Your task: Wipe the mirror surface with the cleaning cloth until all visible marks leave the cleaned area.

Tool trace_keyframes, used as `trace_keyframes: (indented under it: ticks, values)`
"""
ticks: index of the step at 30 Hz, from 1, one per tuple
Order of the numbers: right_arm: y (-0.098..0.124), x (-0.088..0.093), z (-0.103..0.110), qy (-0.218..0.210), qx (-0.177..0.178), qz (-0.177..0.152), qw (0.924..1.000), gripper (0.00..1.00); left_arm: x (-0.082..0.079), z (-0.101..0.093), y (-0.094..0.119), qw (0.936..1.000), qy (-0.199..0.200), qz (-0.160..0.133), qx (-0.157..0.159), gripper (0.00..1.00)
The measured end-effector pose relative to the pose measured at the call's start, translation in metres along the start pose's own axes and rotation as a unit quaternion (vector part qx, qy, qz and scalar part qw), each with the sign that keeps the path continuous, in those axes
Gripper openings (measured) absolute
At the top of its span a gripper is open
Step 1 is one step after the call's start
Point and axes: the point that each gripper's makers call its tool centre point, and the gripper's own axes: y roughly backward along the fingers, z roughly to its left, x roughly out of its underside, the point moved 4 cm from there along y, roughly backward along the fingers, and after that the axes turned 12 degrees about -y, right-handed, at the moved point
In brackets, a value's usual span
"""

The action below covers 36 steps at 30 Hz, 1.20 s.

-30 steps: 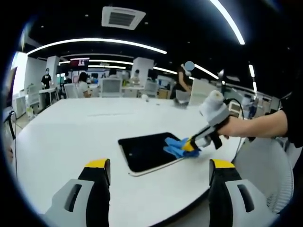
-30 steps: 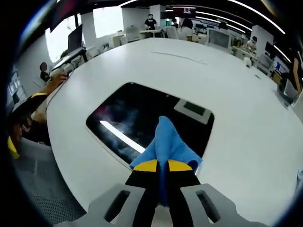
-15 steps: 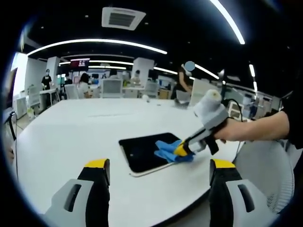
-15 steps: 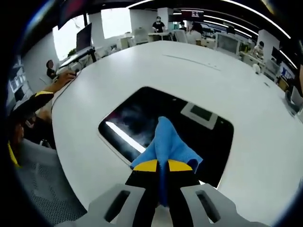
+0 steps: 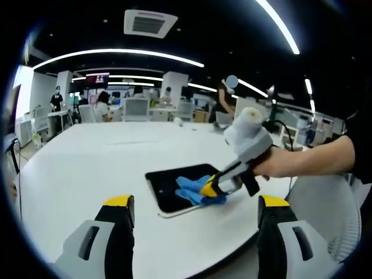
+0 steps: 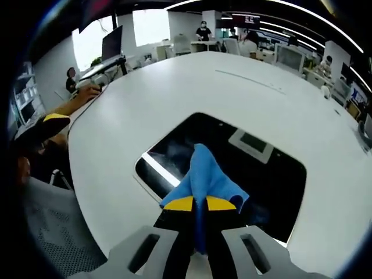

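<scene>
A dark rectangular mirror [image 5: 181, 185] lies flat on a large white round table [image 5: 81, 163], near the table's near right edge in the left gripper view. The right gripper [image 5: 210, 188] is clenched on a blue cleaning cloth [image 5: 193, 190], and the cloth is pressed on the near right part of the mirror; in the right gripper view the cloth [image 6: 204, 179] bunches up from between the yellow-tipped jaws of the right gripper [image 6: 195, 204] and covers the near edge of the mirror [image 6: 232, 168]. The glass reflects a bright ceiling light strip and a square ceiling vent. The left gripper [image 5: 196, 203] hangs above the near table edge, its jaws spread wide apart and holding nothing, well apart from the mirror. The person's hand [image 5: 273, 165] grips the right gripper's handle, with a dark sleeve behind it. A mesh-backed chair [image 5: 328, 212] stands just beside the table on the right. Across the table, far from the mirror, are desks, white chairs and several people in an open office. No containers can be made out on the table.
</scene>
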Motion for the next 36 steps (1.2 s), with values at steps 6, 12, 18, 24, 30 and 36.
trace_keyframes:
  ticks: [6,12,18,24,30,36]
  values:
    - [-0.004,-0.003,0.008,-0.001,-0.005,-0.002,1.0,0.01,0.0,0.0,0.0,1.0,0.0,-0.002,-0.001,0.87]
    - [-0.013,-0.008,0.03,0.011,-0.023,-0.006,0.9997,0.01,0.0,-0.001,0.0,1.0,-0.002,0.001,0.003,0.87]
    - [-0.022,-0.015,0.039,0.011,-0.036,-0.006,0.9993,0.01,0.0,-0.001,0.0,1.0,-0.001,0.001,0.003,0.87]
    - [-0.027,-0.018,0.053,0.022,-0.04,-0.016,0.9988,0.01,0.0,-0.001,0.0,1.0,-0.001,0.001,0.005,0.86]
    - [-0.026,-0.018,0.052,0.018,-0.039,-0.017,0.9989,0.01,-0.001,-0.002,0.0,1.0,0.001,-0.002,0.008,0.86]
    - [-0.034,-0.022,0.065,0.012,-0.055,-0.024,0.9981,0.01,0.0,-0.001,0.0,1.0,0.0,-0.001,0.007,0.86]
